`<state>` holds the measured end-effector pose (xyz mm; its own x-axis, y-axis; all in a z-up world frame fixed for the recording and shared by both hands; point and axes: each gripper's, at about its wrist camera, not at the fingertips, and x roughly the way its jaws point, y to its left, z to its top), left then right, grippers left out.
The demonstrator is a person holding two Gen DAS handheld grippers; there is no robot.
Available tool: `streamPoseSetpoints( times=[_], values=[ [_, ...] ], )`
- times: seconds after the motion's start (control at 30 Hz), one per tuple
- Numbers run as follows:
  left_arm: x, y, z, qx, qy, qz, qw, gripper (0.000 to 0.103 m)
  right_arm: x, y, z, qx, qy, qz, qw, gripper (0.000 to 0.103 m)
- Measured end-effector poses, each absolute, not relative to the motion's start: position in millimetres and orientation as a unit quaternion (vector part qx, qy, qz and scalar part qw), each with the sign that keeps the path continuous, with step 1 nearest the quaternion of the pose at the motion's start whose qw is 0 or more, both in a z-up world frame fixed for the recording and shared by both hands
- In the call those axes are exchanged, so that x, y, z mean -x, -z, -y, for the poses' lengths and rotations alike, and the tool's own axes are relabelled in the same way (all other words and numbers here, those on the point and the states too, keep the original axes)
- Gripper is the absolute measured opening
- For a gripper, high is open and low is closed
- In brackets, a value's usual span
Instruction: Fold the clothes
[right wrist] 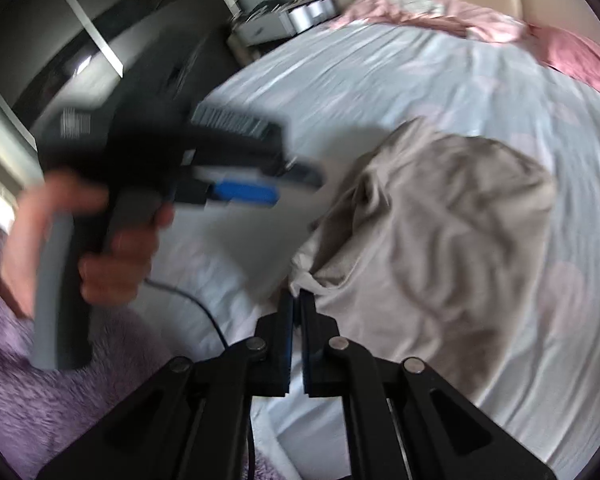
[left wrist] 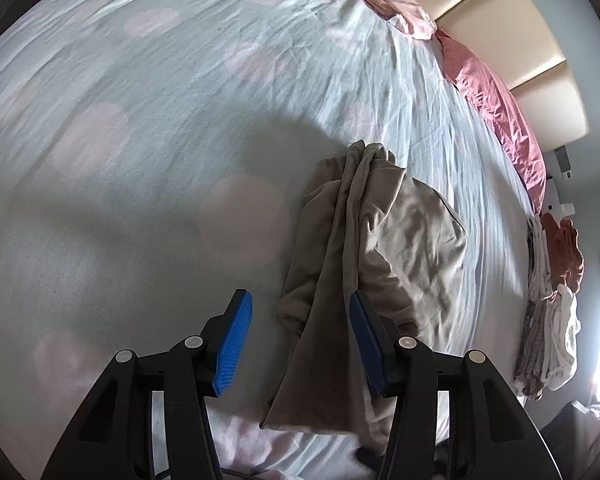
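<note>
Now | right tool point(right wrist: 298, 300) clamps beige garment point(right wrist: 440, 240) edge | left tool point(left wrist: 300, 312) wide, above it

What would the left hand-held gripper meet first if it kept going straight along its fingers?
Most likely the beige garment: it lies bunched on the bed sheet, and the open left hand-held gripper frames its near end. How far above the cloth it is, I cannot tell.
</note>
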<state>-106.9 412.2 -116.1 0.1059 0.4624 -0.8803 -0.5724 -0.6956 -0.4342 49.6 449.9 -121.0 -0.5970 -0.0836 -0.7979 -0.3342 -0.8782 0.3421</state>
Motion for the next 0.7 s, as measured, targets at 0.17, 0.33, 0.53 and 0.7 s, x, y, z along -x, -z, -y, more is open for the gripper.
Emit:
streamPoseSetpoints(
  times=[0.17,0.33,0.53,0.7],
  values=[
    [108,126,-415,0.648,-0.657,-0.056,0.382,0.053,-36,154,-440,0.481,-0.839,-0.246,0.058,0.003],
    [106,135,-423,0.658,-0.642,-0.065,0.388,0.053,-27,180,-438,0.501,-0.821,-0.271,0.046,0.003],
    [111,140,-425,0.665,-0.632,-0.048,0.396,0.053,-36,181,-439,0.499,-0.815,-0.293,0.021,0.007],
    [112,113,-419,0.615,-0.653,0.011,0.442,0.069,-65,157,-451,0.473,-0.827,-0.302,0.047,0.009]
  ],
)
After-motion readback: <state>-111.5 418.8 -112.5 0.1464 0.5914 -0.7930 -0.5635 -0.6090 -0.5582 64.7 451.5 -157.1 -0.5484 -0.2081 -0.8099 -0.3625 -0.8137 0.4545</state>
